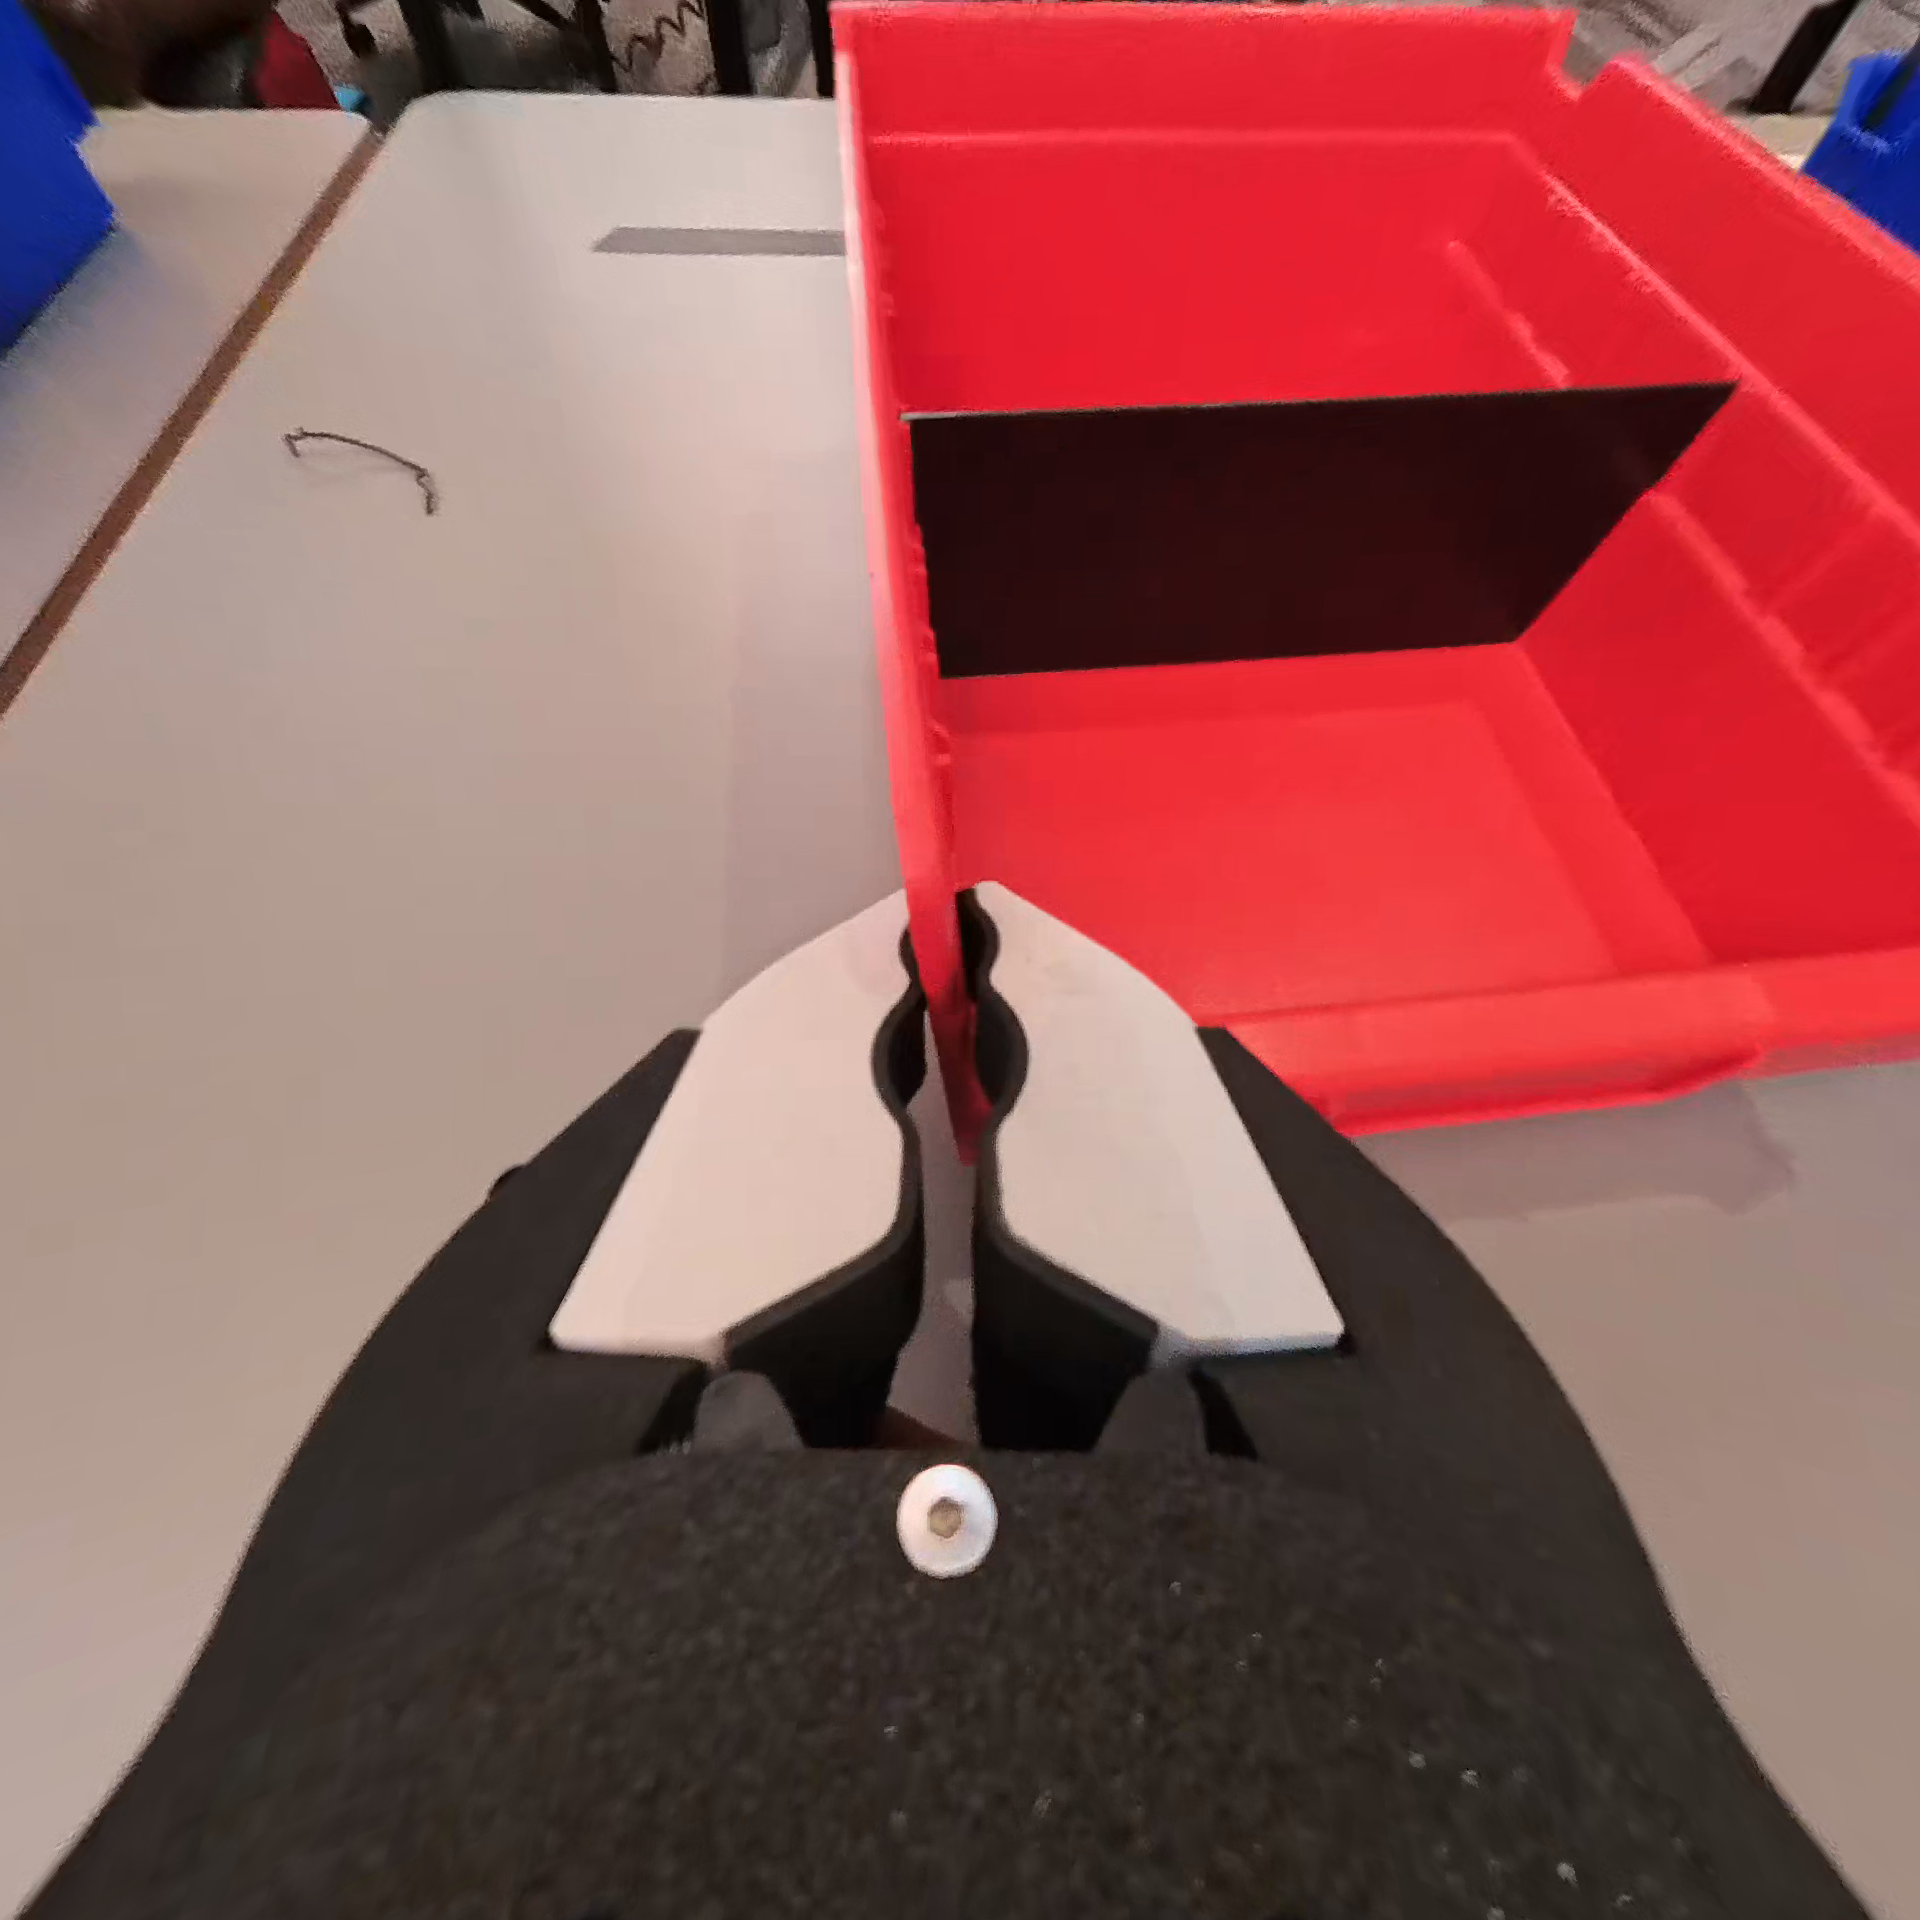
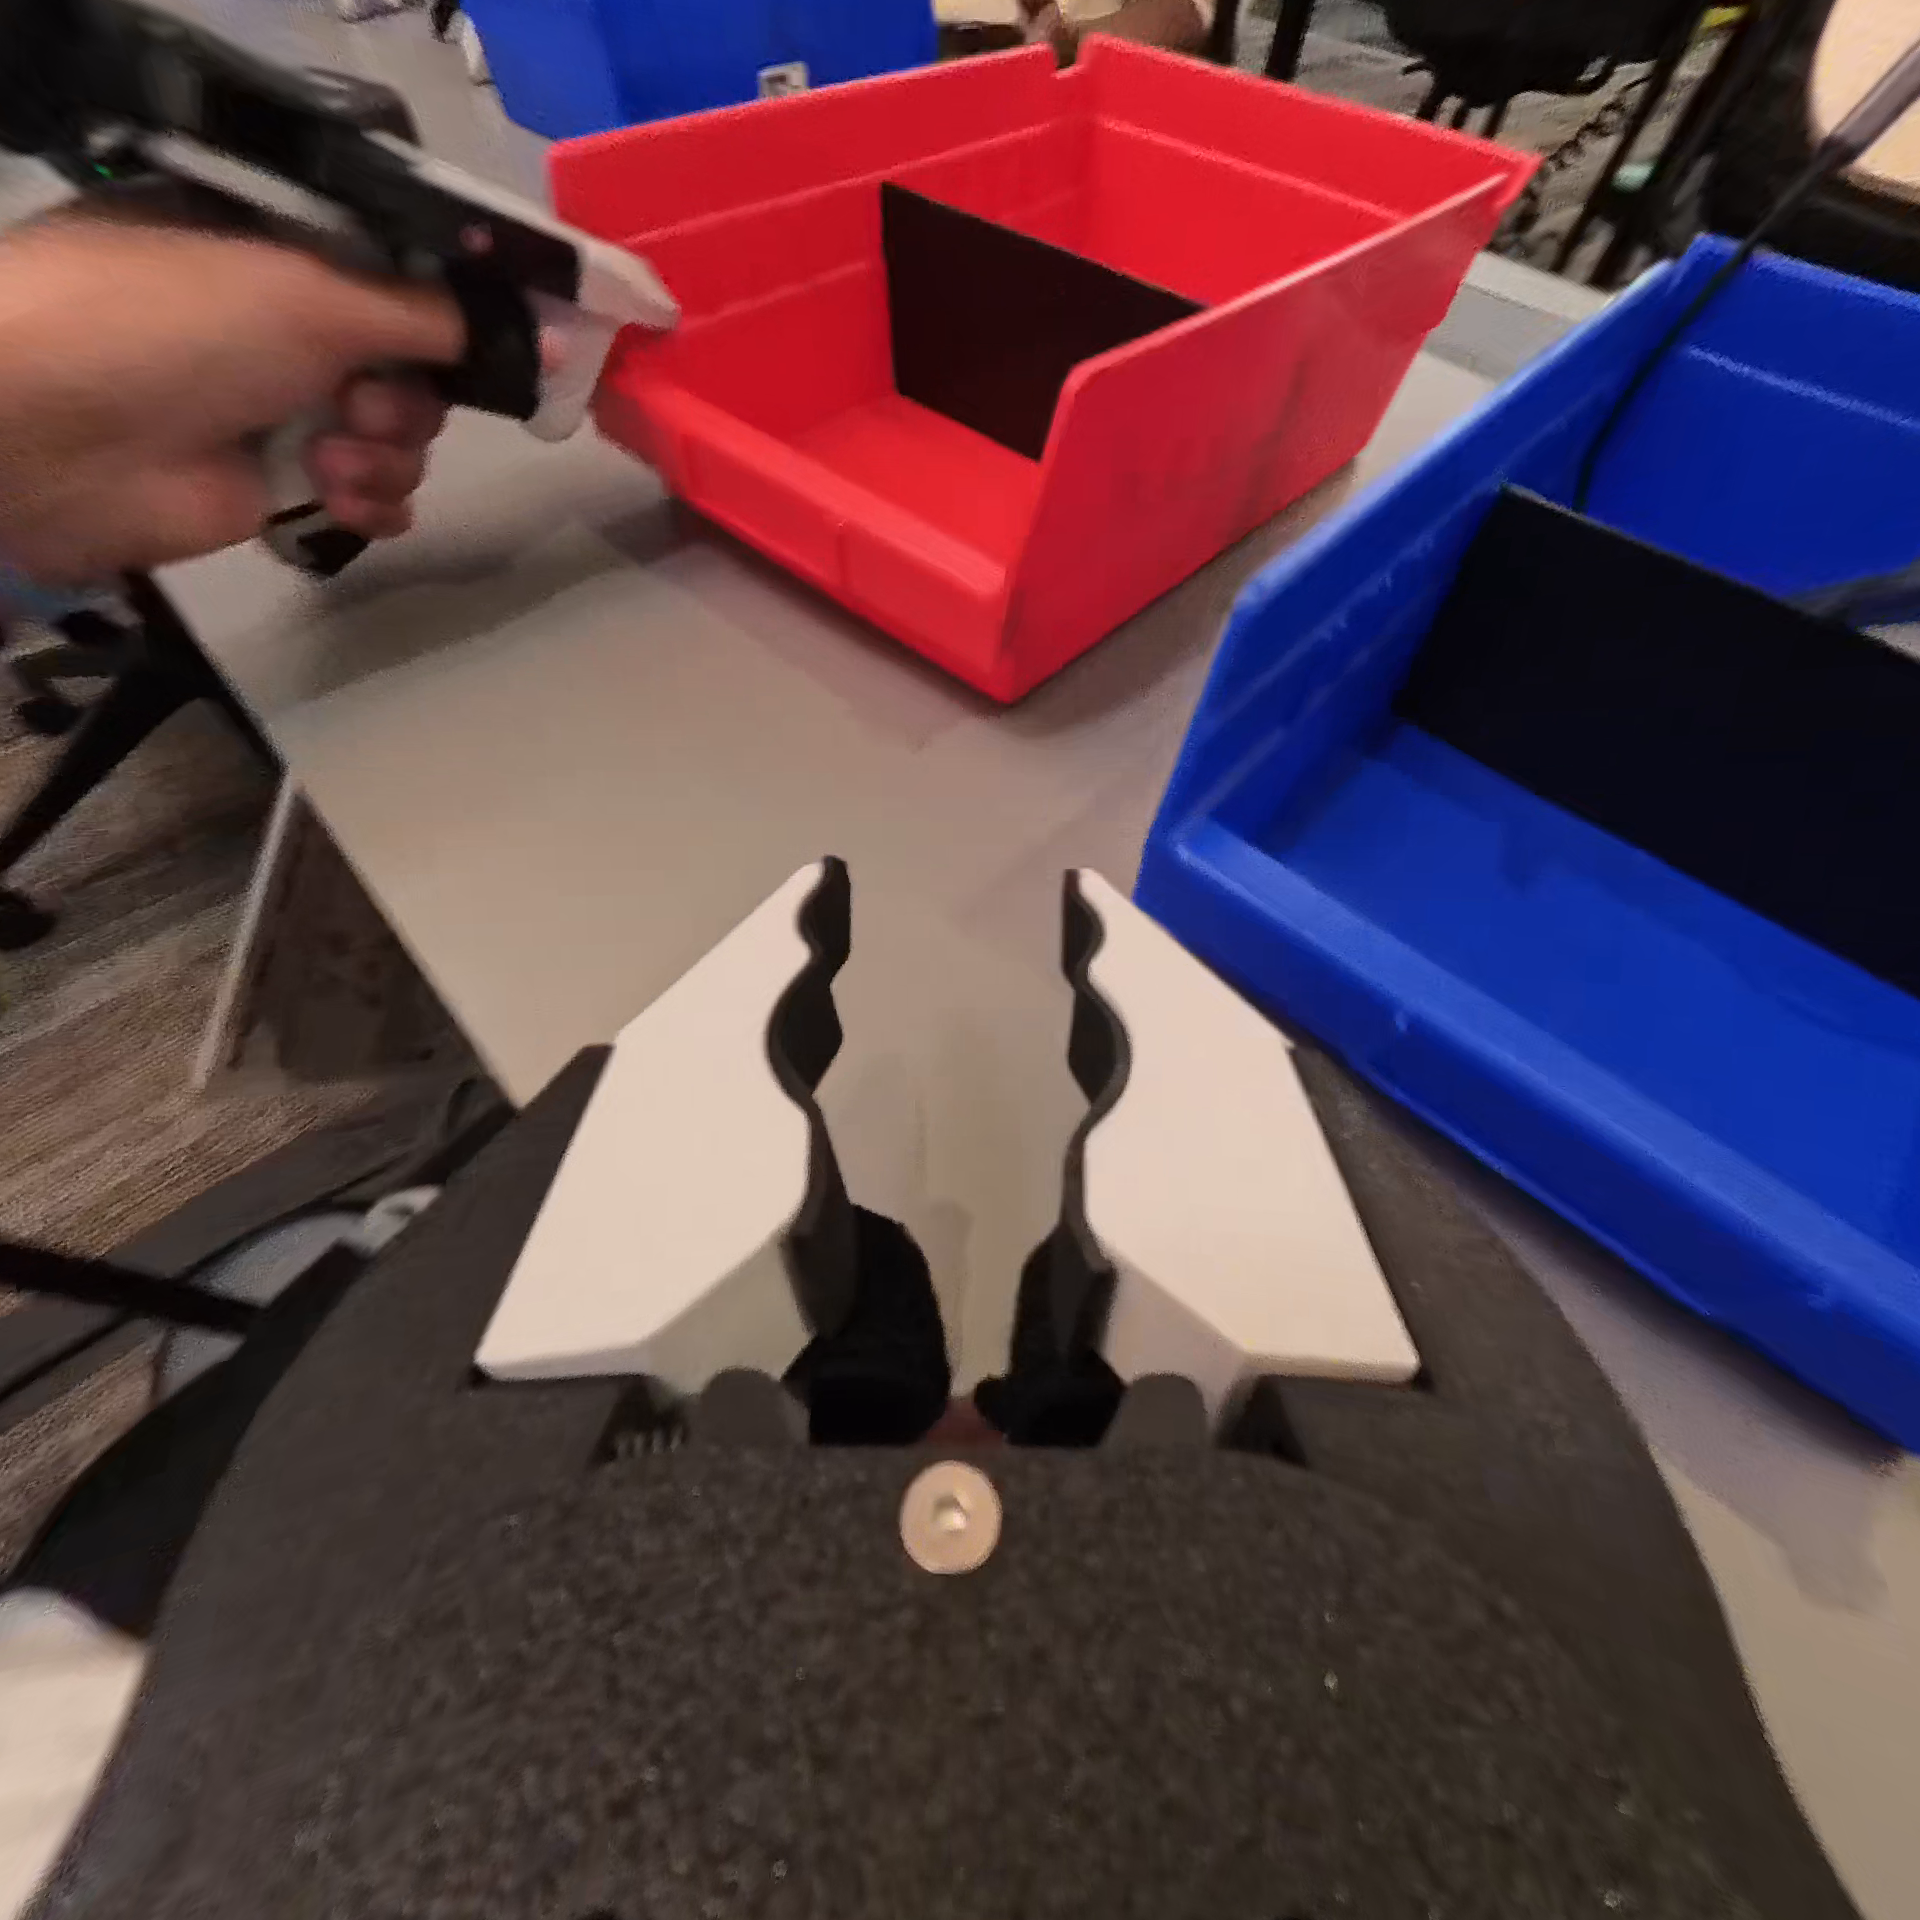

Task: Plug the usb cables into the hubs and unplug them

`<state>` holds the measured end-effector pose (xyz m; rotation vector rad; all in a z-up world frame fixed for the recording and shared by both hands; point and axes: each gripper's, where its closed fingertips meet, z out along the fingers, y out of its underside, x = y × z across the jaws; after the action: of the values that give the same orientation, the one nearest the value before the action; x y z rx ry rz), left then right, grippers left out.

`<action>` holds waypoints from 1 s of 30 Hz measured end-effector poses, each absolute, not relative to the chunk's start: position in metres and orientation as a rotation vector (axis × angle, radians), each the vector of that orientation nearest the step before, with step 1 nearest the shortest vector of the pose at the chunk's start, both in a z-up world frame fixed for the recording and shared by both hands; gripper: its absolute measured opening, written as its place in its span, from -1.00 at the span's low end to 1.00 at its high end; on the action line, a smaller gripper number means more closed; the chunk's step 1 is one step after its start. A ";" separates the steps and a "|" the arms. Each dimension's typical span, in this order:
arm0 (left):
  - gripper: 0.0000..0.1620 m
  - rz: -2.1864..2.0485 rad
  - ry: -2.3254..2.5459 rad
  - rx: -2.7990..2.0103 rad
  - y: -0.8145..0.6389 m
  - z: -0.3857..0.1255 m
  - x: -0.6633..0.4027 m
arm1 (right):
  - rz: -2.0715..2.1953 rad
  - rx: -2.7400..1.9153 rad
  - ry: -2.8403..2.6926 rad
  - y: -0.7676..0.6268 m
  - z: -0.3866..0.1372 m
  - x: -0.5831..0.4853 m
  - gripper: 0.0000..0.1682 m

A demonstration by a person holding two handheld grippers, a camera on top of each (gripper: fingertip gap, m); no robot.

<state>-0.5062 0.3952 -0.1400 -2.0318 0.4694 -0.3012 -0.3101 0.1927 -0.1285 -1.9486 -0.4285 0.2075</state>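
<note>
A red plastic bin (image 1: 1714,436) with a black divider (image 1: 1247,530) across its middle sits on a grey table. My left gripper (image 1: 943,914) is shut on the bin's left side wall near its front corner. In the right wrist view the red bin (image 2: 1164,499) stands at the centre back, and the left gripper (image 2: 613,301), held by a hand (image 2: 156,395), grips its left wall. My right gripper (image 2: 954,883) is open and empty above the table, beside a blue bin (image 2: 1558,1039) with a dark divider (image 2: 1683,707).
A thin bent wire (image 1: 364,462) lies on the grey table (image 1: 468,727) left of the red bin. A strip of grey tape (image 1: 717,242) is stuck farther back. Another blue bin (image 2: 707,52) stands behind the red one. The table edge (image 2: 343,810) drops to carpet at left. The tips of one gripper are about 30 centimetres away from the tips of the other.
</note>
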 end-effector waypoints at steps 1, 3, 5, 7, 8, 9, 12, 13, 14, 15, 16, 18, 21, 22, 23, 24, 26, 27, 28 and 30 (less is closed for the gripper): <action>-0.96 -0.298 0.457 -2.034 0.385 -0.140 -0.509 | 0.175 -1.951 -0.407 0.204 -0.129 -0.316 -0.44; -0.94 -0.313 0.435 -2.053 0.362 -0.140 -0.514 | 0.141 -1.976 -0.347 0.225 -0.132 -0.329 -0.30; -0.93 -0.306 0.426 -2.062 0.335 -0.141 -0.521 | 0.122 -2.009 -0.275 0.241 -0.138 -0.339 -0.21; -0.93 -0.274 0.418 -2.070 0.309 -0.141 -0.531 | 0.124 -2.053 -0.252 0.250 -0.147 -0.349 -0.15; -0.93 -0.242 0.428 -2.079 0.297 -0.143 -0.536 | 0.166 -2.068 -0.254 0.250 -0.149 -0.357 -0.18; -0.93 -0.217 0.443 -2.079 0.287 -0.144 -0.539 | 0.207 -2.066 -0.222 0.250 -0.148 -0.362 -0.39; -0.88 -0.185 0.408 -2.059 0.259 -0.144 -0.548 | 0.192 -2.051 -0.197 0.245 -0.142 -0.365 -0.79; -0.88 -0.180 0.404 -2.039 0.252 -0.141 -0.550 | 0.188 -2.043 -0.215 0.242 -0.139 -0.367 -0.80; -0.88 -0.191 0.388 -2.004 0.246 -0.135 -0.551 | 0.187 -2.025 -0.232 0.239 -0.135 -0.369 -0.80; -0.87 -0.184 0.373 -1.973 0.240 -0.129 -0.554 | 0.183 -1.990 -0.253 0.235 -0.126 -0.371 -0.81; -0.88 -0.153 0.370 -1.937 0.235 -0.119 -0.556 | 0.160 -1.950 -0.273 0.232 -0.115 -0.372 -0.82; -0.88 -0.066 0.367 -1.830 0.227 -0.090 -0.559 | 0.054 -1.836 -0.280 0.226 -0.083 -0.367 -1.00; -0.88 -0.070 0.423 -1.672 0.210 -0.037 -0.532 | -0.032 -1.602 -0.381 0.210 -0.013 -0.375 -1.00; -0.88 -0.046 0.477 -1.616 0.203 -0.020 -0.516 | -0.050 -1.552 -0.391 0.203 0.008 -0.375 -1.00; -0.89 0.030 0.534 -1.567 0.198 -0.005 -0.501 | -0.059 -1.523 -0.406 0.197 0.024 -0.374 -1.00; -0.93 0.120 0.577 -1.532 0.197 0.006 -0.491 | -0.071 -1.502 -0.425 0.190 0.038 -0.370 -1.00; -0.92 0.144 0.627 -1.512 0.202 0.015 -0.473 | -0.092 -1.464 -0.391 0.171 0.063 -0.341 -0.98; -0.94 0.153 0.632 -1.538 0.207 0.011 -0.469 | -0.084 -1.461 -0.374 0.161 0.068 -0.322 -0.96; -0.96 0.167 0.630 -1.570 0.212 0.005 -0.468 | -0.070 -1.485 -0.370 0.150 0.066 -0.303 -0.94; -0.97 0.181 0.596 -1.596 0.218 -0.004 -0.471 | -0.027 -1.579 -0.295 0.134 0.044 -0.259 -0.76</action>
<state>-0.4709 0.2181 -0.0042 -1.5963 0.5962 0.1811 -0.2595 0.1338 0.0444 -1.5790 -0.2955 -0.0265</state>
